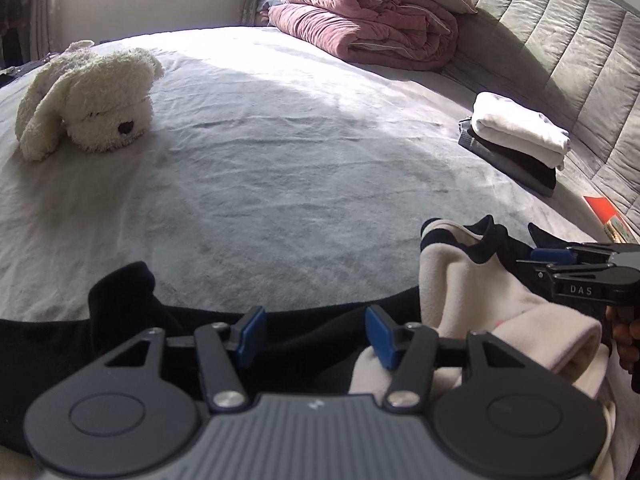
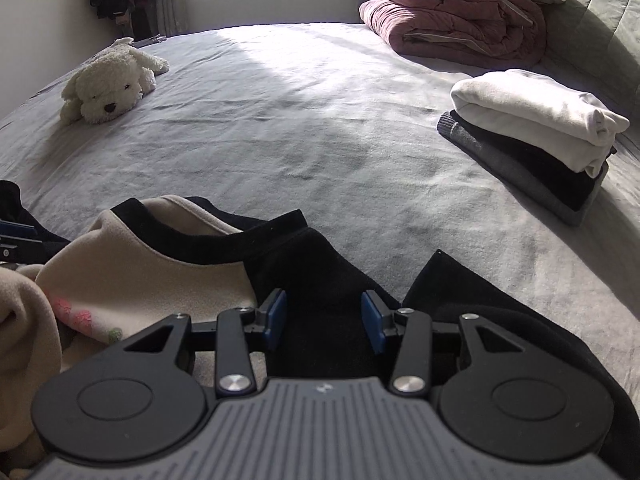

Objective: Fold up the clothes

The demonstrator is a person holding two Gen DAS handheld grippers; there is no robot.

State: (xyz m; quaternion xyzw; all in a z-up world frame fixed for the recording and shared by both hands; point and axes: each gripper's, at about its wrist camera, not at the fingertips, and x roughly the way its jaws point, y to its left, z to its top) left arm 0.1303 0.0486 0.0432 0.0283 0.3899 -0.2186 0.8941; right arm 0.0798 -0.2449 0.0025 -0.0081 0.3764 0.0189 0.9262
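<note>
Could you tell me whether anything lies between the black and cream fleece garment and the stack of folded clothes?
Nothing visible does: only bare grey bed sheet separates the black and cream fleece garment from the folded stack.

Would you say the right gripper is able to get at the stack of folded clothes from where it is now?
Probably yes. The right gripper is open over the black-and-cream garment, and only bare sheet lies between it and the stack of folded clothes ahead to its right; nothing blocks the way, though it would need a forward reach.
</note>
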